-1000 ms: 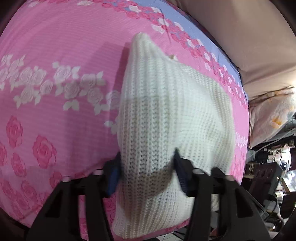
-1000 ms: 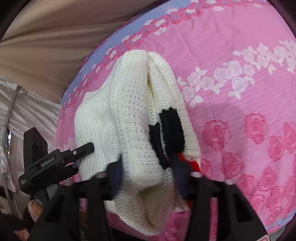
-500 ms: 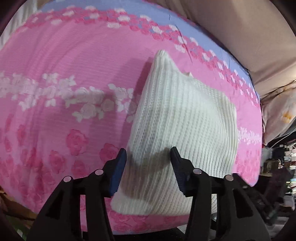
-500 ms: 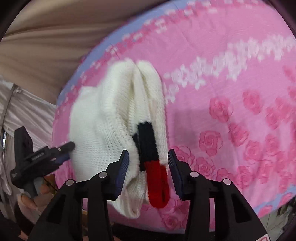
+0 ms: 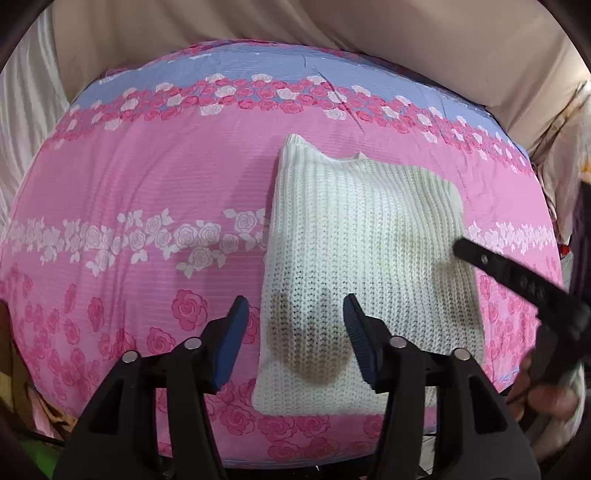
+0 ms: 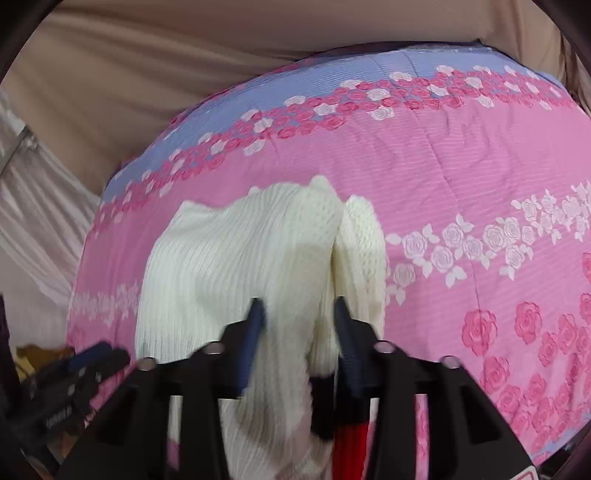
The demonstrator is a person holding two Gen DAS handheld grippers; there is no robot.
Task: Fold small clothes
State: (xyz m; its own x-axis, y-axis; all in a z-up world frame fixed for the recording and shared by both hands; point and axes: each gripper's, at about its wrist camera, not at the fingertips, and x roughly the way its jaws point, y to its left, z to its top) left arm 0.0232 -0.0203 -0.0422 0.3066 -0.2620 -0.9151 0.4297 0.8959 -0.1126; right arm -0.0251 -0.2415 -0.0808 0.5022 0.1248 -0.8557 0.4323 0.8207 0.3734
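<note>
A folded white knit sweater [image 5: 365,266] lies flat on the pink rose-patterned bedspread [image 5: 147,192]. My left gripper [image 5: 294,302] hovers above the sweater's near left corner. Its jaws are opening and the blue pads [image 5: 231,343] touch no cloth. In the right wrist view the sweater [image 6: 236,258] shows a rolled right edge and a black and red cuff [image 6: 349,439] at the near end. My right gripper [image 6: 297,302] hangs over that edge, blurred, with its jaws opening clear of the knit. Each view also catches the other gripper: the right gripper [image 5: 517,280] and the left gripper [image 6: 74,373].
A beige curtain [image 5: 332,26] hangs behind the bed, with pale fabric [image 5: 26,96] at the left. The bed's near edge [image 5: 295,458] runs just under the sweater. A hand [image 5: 546,398] holds the right gripper at the bed's right side.
Both grippers have let go of the sweater and pulled up and back. The sweater has dropped flat onto the bedspread, and more of the bed is in view.
</note>
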